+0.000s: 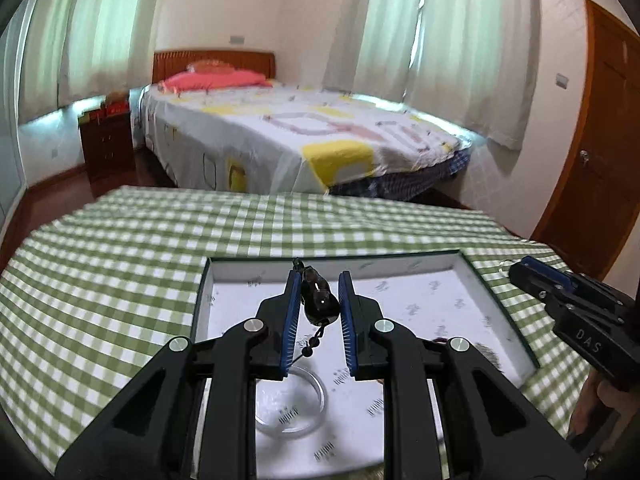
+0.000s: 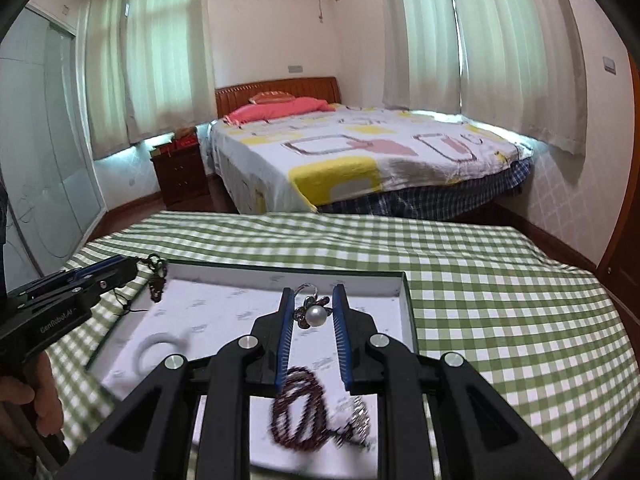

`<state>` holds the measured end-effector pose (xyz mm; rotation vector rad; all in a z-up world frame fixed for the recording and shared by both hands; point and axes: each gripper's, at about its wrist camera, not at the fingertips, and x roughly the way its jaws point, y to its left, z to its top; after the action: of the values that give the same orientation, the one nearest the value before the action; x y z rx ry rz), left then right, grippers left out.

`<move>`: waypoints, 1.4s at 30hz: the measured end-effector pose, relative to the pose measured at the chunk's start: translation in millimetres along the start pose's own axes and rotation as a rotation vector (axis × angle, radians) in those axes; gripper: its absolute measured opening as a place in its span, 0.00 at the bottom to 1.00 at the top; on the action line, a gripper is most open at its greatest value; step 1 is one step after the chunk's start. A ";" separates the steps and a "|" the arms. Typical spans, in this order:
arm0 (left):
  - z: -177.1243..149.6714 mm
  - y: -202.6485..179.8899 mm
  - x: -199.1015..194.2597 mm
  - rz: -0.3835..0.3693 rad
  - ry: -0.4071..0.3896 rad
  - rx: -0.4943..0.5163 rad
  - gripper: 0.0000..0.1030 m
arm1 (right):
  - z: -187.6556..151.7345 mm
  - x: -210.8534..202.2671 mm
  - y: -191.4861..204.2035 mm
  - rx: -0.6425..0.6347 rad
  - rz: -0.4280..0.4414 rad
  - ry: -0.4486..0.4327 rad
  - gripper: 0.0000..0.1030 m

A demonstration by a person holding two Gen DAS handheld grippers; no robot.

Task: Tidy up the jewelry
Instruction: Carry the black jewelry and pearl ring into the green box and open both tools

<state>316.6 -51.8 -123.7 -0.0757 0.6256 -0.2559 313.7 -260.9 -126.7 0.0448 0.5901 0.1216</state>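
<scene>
Jewelry tray [image 2: 408, 300] sits on green-checked tablecloth [image 2: 480, 280] before bed [image 2: 360, 152].

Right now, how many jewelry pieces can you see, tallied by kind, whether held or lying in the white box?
Dark glossy pendant on black cord, held in the left gripper: 1
Pearl flower ring, held in the right gripper: 1
Pale translucent round bangle: 1
Dark red beaded strand: 1
Silvery sparkly piece, kind unclear: 1
Total: 5
</scene>
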 end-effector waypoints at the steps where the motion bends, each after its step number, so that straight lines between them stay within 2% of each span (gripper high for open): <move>1: -0.6 3.3 11.3 0.001 0.025 -0.008 0.19 | -1.6 9.6 -3.9 0.003 -0.004 0.018 0.20; 9: -11.6 25.5 62.1 0.034 0.167 -0.041 0.19 | -18.2 62.6 -25.2 0.035 -0.015 0.161 0.20; 15: -14.2 29.8 78.1 0.040 0.221 -0.047 0.19 | -25.7 78.0 -27.0 0.030 -0.023 0.234 0.20; 22: -16.7 29.7 89.0 0.041 0.295 -0.051 0.19 | -28.5 82.9 -33.3 0.057 -0.011 0.267 0.20; 25: -16.2 30.9 89.8 0.044 0.297 -0.059 0.20 | -28.3 83.9 -33.8 0.059 -0.010 0.271 0.21; 33: -14.3 30.1 88.9 0.045 0.289 -0.058 0.40 | -30.6 82.4 -35.2 0.061 -0.004 0.264 0.30; 37: -14.0 32.9 79.5 0.037 0.245 -0.069 0.48 | -27.5 74.9 -35.0 0.054 -0.006 0.229 0.31; 42: -11.9 33.9 62.1 0.037 0.178 -0.081 0.55 | -19.3 57.3 -31.7 0.046 -0.010 0.176 0.31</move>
<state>365.3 -35.1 -173.6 -0.1201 0.8139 -0.2029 353.4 -284.9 -176.8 0.0761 0.7689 0.1028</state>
